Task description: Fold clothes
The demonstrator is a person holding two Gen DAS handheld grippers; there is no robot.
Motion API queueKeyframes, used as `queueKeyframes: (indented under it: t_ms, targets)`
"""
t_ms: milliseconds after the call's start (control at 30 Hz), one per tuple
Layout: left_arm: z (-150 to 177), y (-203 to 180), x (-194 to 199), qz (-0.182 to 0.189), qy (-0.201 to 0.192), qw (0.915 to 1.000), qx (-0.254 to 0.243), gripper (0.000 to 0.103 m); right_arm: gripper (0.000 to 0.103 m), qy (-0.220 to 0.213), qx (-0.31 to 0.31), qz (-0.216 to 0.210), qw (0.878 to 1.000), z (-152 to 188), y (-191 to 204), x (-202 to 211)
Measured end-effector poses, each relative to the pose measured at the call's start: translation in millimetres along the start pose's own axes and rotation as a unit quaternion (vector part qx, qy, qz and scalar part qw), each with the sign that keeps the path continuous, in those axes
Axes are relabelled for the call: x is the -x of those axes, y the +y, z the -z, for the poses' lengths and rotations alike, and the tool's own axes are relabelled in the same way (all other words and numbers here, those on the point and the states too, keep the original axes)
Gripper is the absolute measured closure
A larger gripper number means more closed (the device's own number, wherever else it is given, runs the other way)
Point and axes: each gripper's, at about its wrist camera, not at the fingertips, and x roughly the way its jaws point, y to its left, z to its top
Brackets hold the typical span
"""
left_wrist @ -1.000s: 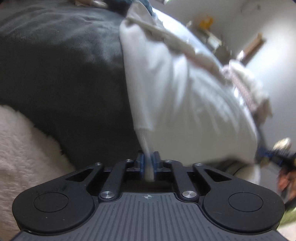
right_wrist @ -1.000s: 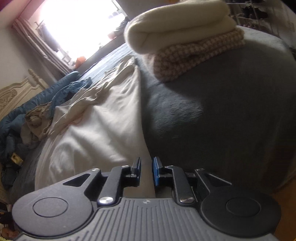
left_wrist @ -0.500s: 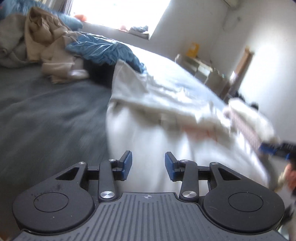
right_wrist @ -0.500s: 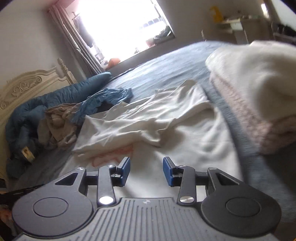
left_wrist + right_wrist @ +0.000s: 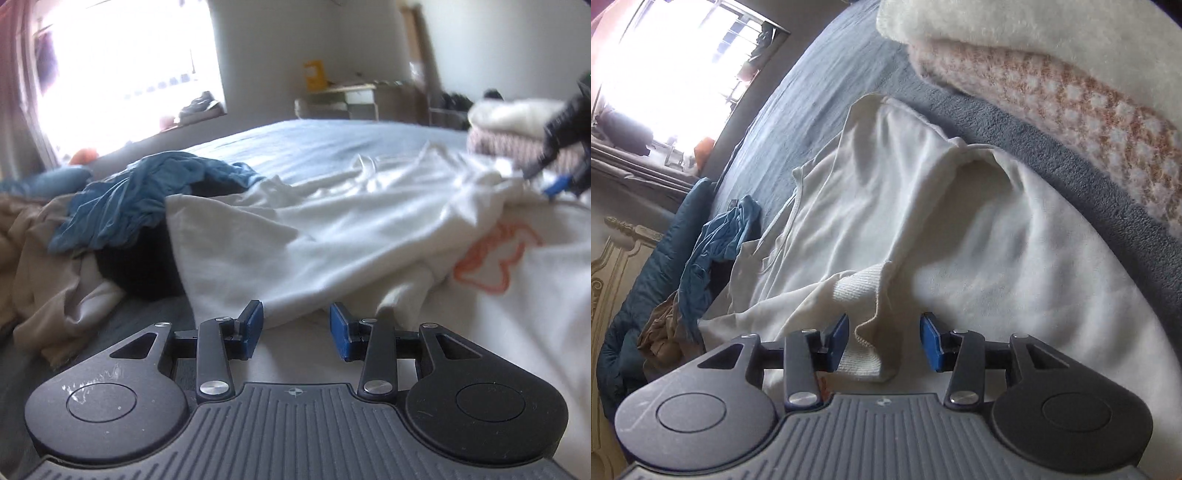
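A white sweatshirt (image 5: 351, 236) with an orange outline print (image 5: 495, 258) lies spread on the grey bed, one sleeve folded across its body. My left gripper (image 5: 295, 326) stands open just short of the folded sleeve's edge, nothing between its blue pads. In the right wrist view the same sweatshirt (image 5: 960, 229) fills the middle. My right gripper (image 5: 884, 343) is open, and the ribbed cuff (image 5: 862, 325) lies loose between its pads. The right gripper (image 5: 565, 147) shows blurred at the far right of the left wrist view.
A blue garment (image 5: 147, 199), a beige one (image 5: 44, 266) and something dark (image 5: 140, 266) are heaped to the left. A folded cream and pink-checked stack (image 5: 1052, 81) sits to the right on the grey blanket (image 5: 1052, 155). Window, shelf and headboard (image 5: 605, 266) stand beyond.
One second ago my left gripper was shut on the white cuff; it has let go and opened. Both grippers opened wide and swung toward the sweatshirt's sleeve.
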Motion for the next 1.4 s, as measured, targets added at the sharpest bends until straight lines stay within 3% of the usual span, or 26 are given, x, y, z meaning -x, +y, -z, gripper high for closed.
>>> queueKeyframes:
  t_ms: [100,133,167,333,467,533,633,733,800,900,1167,1267,1400]
  targets:
    - [5.9,2.3,-4.8,0.014,0.001,0.9997,0.021,0.063,0.072,0.004,0.019,-0.009,1.0,1.0,4.6,-7.5]
    - [7.2,3.4,-5.5,0.017,-0.002,0.9995,0.029,0.063,0.087,0.004,0.029,-0.012,1.0,1.7,7.6,-8.4]
    - [7.5,4.4,-5.5,0.019,-0.005,0.9993,0.033,0.063,0.095,-0.004,0.045,-0.01,0.999,2.6,13.8,-5.5]
    - [7.7,5.4,-3.3,0.036,-0.015,0.9986,0.037,0.063,0.097,-0.052,0.139,-0.012,0.989,-5.5,67.3,16.4]
    - [5.9,10.6,-5.4,0.054,-0.016,0.9971,0.052,0.063,0.097,-0.073,0.204,-0.028,0.976,-28.2,140.2,13.3]
    - [4.1,11.5,-6.8,0.053,-0.014,0.9969,0.057,0.063,0.097,-0.089,0.244,-0.051,0.964,-34.6,180.8,19.7]
    - [0.9,6.9,-7.0,0.042,-0.015,0.9977,0.051,0.063,0.097,-0.131,0.318,-0.092,0.934,-35.3,231.6,50.1]
    - [0.4,-2.3,-4.1,0.045,-0.015,0.9984,0.032,0.063,0.097,-0.174,0.379,-0.091,0.905,-30.4,235.9,77.6]
    - [2.1,-8.5,-3.7,0.046,-0.011,0.9987,0.02,0.063,0.097,-0.171,0.386,-0.052,0.905,-32.0,209.3,69.9]
    - [3.7,-12.6,-6.2,0.044,-0.006,0.999,0.009,0.063,0.097,-0.127,0.334,0.037,0.933,-45.4,146.8,23.7]
    - [5.4,-0.7,-8.3,0.068,-0.005,0.9967,0.044,0.063,0.098,-0.107,0.304,0.1,0.941,-56.3,96.9,-10.5]
    - [6.5,1.0,-8.7,0.071,-0.003,0.9963,0.047,0.063,0.097,-0.119,0.331,0.109,0.93,-54.1,104.9,-9.7]
    - [7.7,1.8,-7.0,0.073,-0.001,0.9961,0.05,0.063,0.095,-0.066,0.341,0.236,0.908,-57.8,78.9,-53.3]
